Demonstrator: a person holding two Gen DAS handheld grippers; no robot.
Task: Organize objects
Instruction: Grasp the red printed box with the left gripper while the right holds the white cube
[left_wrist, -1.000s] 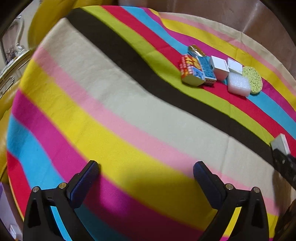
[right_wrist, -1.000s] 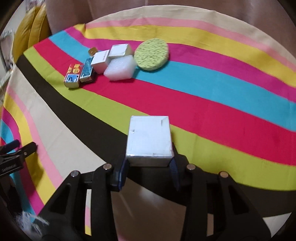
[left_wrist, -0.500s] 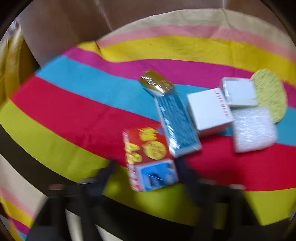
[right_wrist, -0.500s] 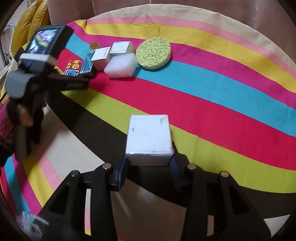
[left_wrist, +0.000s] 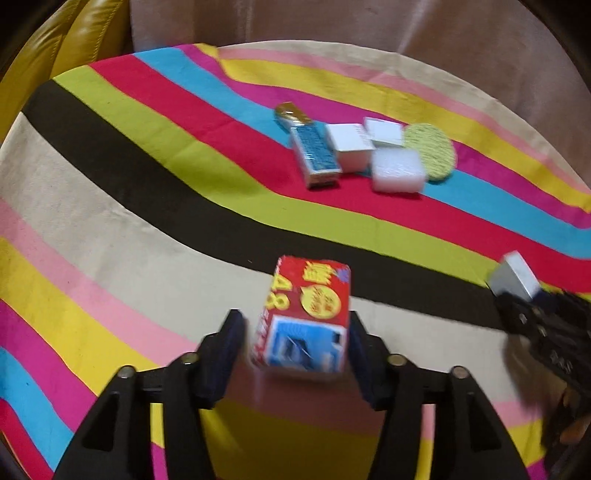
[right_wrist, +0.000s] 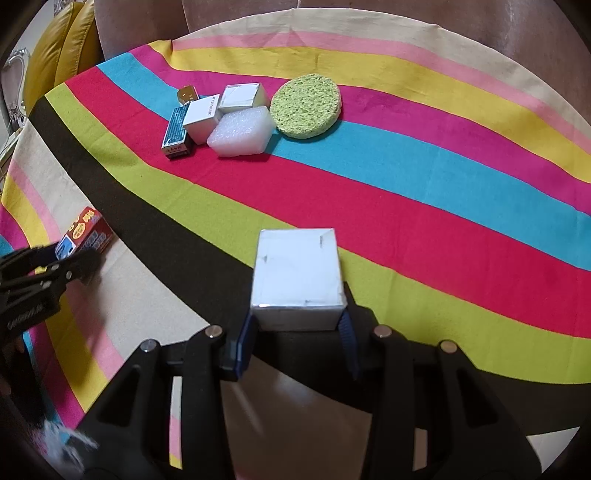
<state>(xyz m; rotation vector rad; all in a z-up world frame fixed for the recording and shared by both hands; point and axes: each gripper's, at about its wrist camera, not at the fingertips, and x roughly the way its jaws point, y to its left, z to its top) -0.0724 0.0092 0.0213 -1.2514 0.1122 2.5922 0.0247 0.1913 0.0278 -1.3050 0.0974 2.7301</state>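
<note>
My left tongs (left_wrist: 295, 350) clamp the red box (left_wrist: 308, 314). My right tongs (right_wrist: 295, 332) clamp the white box (right_wrist: 297, 277), both lifted near me, clear of the far pile.

The left tool (left_wrist: 295, 345) grips a red box (left_wrist: 306, 317) above the striped cloth (left_wrist: 129, 206); other boxes and sponges lie beyond.

Red box (left_wrist: 306, 317) pulled from cluster, now between left hand-held gripper (left_wrist: 295, 350) fingers.
</note>
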